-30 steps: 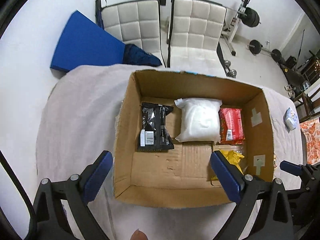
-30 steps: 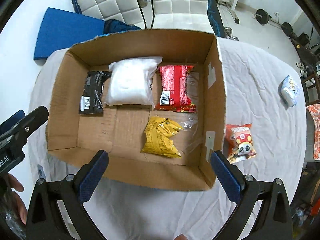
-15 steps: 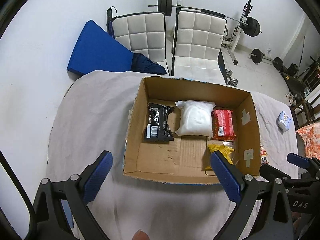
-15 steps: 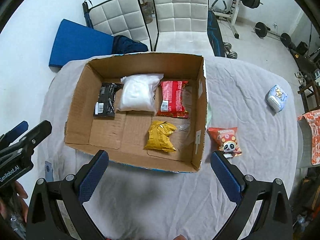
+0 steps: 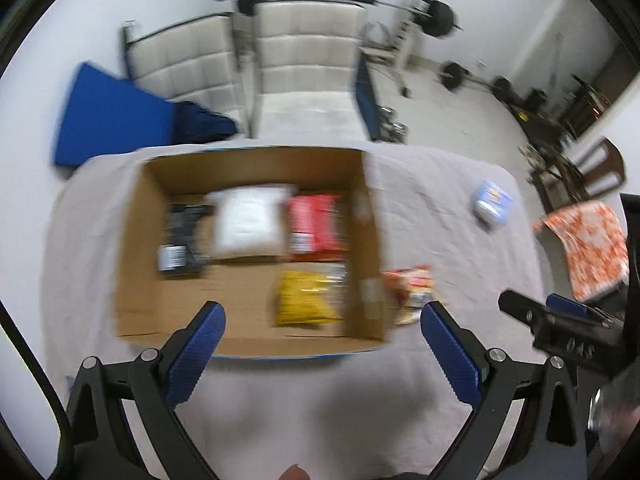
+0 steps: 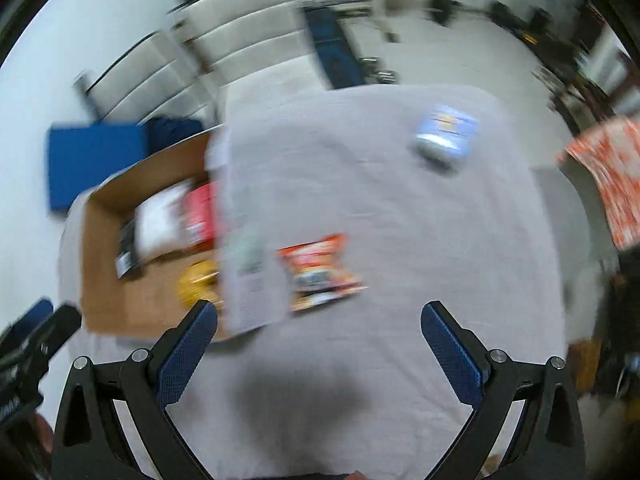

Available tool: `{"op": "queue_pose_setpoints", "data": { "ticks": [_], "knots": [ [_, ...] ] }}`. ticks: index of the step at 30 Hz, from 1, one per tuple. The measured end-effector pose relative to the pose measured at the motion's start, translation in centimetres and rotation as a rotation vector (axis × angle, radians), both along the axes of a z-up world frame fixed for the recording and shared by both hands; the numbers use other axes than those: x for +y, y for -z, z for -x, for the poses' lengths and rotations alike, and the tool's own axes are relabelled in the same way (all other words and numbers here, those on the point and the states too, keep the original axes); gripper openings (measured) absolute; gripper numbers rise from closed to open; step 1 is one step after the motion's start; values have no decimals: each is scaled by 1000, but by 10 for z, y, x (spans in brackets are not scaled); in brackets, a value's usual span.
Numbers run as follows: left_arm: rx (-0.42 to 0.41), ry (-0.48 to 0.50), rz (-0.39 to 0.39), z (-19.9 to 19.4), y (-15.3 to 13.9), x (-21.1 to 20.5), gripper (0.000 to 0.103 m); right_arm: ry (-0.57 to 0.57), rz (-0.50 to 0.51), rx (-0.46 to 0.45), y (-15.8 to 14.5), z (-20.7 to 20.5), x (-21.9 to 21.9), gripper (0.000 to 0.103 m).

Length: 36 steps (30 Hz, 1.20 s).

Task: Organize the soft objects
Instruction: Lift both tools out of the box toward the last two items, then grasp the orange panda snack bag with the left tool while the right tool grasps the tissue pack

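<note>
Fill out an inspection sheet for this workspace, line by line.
Surface: table under a wrinkled grey cloth.
Job's things: open cardboard box holding a black packet, a white bag, a red packet and a yellow packet; an orange snack packet lies on the cloth just right of the box; a pale blue packet lies farther off.
Clutter: nothing seen.
Grippers: left gripper and right gripper both open, holding nothing.
Cables: nothing seen.
Surroundings: white padded chairs, blue mat, barbell weights, orange patterned fabric. Both views are motion-blurred.
</note>
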<state>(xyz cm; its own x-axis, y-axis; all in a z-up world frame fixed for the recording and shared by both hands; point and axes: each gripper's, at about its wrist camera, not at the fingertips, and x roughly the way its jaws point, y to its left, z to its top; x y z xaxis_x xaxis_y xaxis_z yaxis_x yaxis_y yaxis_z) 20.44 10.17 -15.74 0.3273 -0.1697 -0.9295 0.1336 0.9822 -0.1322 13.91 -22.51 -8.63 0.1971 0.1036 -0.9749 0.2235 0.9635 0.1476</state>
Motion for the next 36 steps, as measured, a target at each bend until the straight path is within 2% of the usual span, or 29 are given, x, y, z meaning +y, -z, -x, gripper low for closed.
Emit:
{"op": "queue_pose_setpoints", "data": {
  "ticks": [5, 7, 12, 14, 17, 24, 25, 27, 29, 30, 31, 32, 36],
  "knots": [
    [80, 93, 1, -18, 27, -81, 100, 145, 32, 19, 14, 0, -101, 103],
    [125, 122, -4, -30, 43, -111, 100, 176, 37, 33, 23, 1, -129, 103],
    [303, 160, -29, -61, 102, -170, 100, 202, 23, 78, 53, 3, -183, 103],
    [363, 153, -57, -68, 126, -181, 96, 189, 14, 96, 65, -2, -194, 103],
    [446, 140, -95, -73, 164, -194, 94, 167, -7, 112, 78, -11, -204, 103],
    [539, 123, -202, -80, 211, -214, 88, 107, -40, 127, 101, -52, -208, 103],
    [552, 129, -219, -80, 217, -218, 83, 100, -44, 129, 105, -59, -208, 103],
    [576, 133, -246, -82, 229, -222, 78, 91, -57, 143, 115, -76, -211, 103],
    [595, 137, -269, -82, 240, -226, 65, 104, -98, 155, 125, -93, -216, 103],
    [598, 136, -277, -82, 243, -226, 62, 113, -118, 160, 129, -101, -218, 103],
    [596, 132, -282, -83, 245, -226, 57, 124, -137, 168, 135, -111, -221, 103],
    [591, 122, -283, -85, 246, -227, 56, 143, -164, 176, 142, -123, -224, 103],
    [536, 51, -197, -103, 235, -225, 53, 219, -253, 218, 169, -165, -231, 103]
  ]
}}
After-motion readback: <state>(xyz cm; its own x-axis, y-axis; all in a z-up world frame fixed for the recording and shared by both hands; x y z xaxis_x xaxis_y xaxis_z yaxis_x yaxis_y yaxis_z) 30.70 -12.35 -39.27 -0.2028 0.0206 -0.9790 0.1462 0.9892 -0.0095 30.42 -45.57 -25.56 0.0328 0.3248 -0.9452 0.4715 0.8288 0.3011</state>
